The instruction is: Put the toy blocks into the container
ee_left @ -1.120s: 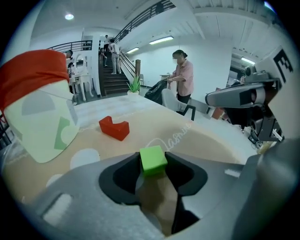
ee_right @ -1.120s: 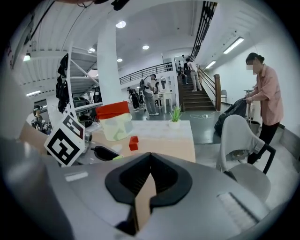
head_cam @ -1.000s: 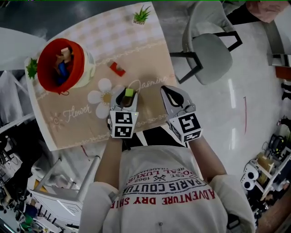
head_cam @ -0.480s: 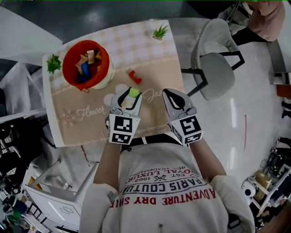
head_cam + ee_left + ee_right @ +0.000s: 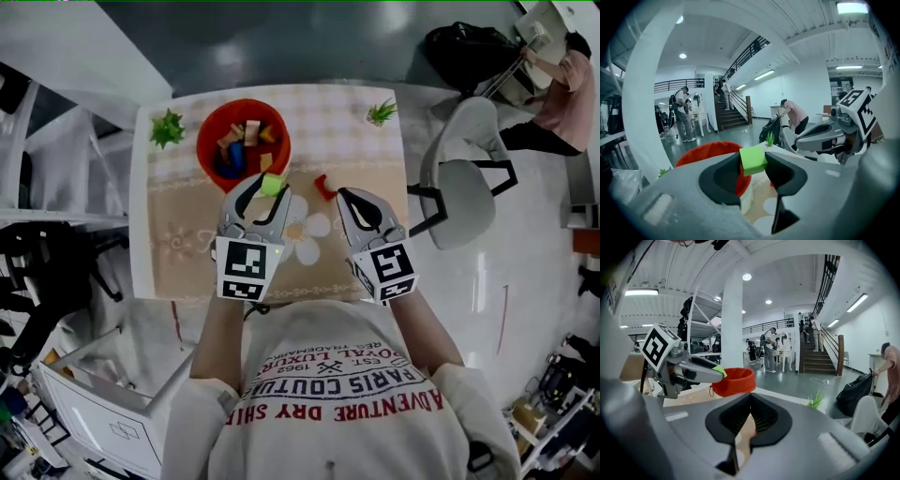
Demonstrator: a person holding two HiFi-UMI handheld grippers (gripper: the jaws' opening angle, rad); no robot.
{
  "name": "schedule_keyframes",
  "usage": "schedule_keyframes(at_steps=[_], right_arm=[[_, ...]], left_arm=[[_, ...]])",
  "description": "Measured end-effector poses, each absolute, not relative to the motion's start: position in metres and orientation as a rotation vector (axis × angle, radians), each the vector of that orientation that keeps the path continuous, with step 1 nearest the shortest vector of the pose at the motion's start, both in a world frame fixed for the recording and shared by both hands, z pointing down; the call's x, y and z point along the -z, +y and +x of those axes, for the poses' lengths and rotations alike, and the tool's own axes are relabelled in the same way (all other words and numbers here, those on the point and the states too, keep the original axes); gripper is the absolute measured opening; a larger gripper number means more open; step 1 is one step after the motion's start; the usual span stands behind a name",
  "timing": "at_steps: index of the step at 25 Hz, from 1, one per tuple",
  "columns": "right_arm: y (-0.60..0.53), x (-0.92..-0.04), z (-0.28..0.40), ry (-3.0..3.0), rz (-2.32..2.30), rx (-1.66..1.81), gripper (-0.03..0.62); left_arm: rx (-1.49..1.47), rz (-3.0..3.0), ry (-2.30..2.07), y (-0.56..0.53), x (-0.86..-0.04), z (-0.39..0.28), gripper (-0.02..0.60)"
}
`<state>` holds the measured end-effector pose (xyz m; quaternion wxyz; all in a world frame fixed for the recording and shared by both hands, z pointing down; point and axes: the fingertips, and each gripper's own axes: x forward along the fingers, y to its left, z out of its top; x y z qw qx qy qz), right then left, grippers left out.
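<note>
The left forearm and right forearm reach up from the lower middle of the frame, side by side; the left gripper, near centre, has its fingers clamped on a green block; the right gripper, just right of it, has its fingers closed together with nothing between them.

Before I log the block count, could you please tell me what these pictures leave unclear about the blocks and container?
- Blocks inside the red container: head view, too small and piled to count; both gripper views show only its outside.
- Red block: head view, too small to tell its shape; right gripper view, mostly hidden behind the right hand-held gripper.
</note>
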<state>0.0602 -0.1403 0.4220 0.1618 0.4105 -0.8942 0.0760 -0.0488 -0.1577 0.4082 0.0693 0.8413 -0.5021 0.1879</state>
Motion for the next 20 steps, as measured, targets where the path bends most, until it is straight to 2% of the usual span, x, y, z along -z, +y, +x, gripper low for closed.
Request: schedule_keyframes(at_steps=[10,20], right_arm=[[-0.167,-0.42,0.006,-2.57,1.136,-0.21,0.002],[-0.175,-0.43,0.003,-2.529,1.166,-0.245,0.002]], left_arm=[[-0.56,2.468,-1.61,-0.195,-0.402,-0.128,0.172],[-0.659,2.386,-1.569,-0.209,-0.436,-0.144,0.175]])
